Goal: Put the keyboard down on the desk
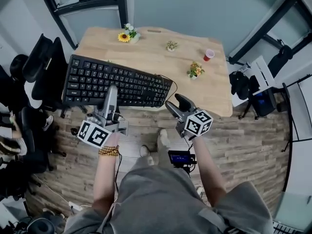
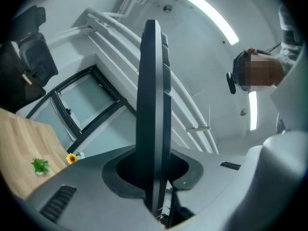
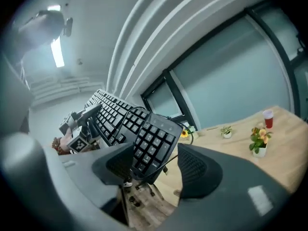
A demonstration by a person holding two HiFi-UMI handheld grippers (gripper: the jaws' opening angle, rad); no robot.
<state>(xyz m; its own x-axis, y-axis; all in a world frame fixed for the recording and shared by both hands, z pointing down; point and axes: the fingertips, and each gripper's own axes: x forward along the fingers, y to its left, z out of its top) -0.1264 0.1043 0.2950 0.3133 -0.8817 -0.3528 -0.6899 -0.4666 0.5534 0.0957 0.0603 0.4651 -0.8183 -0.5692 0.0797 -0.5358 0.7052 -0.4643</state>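
Head view showed the left claw clamped on the near edge of the black keyboard, bearing it alone over the front left corner of the bench and not yet laid flat; the right claw gaped wide just beside its right end, gripping nothing, seemingly leaving the lowering to one hand

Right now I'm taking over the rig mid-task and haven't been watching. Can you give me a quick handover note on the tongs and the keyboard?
Left tongs: shut on the near edge of the keyboard.
Right tongs: open, empty, just off the keyboard's right end.
Keyboard: over the left front part of the desk, overhanging its left edge; seems not yet set down.
Done: keyboard is above the desk.
Left: lower it flat, then open the left tongs.
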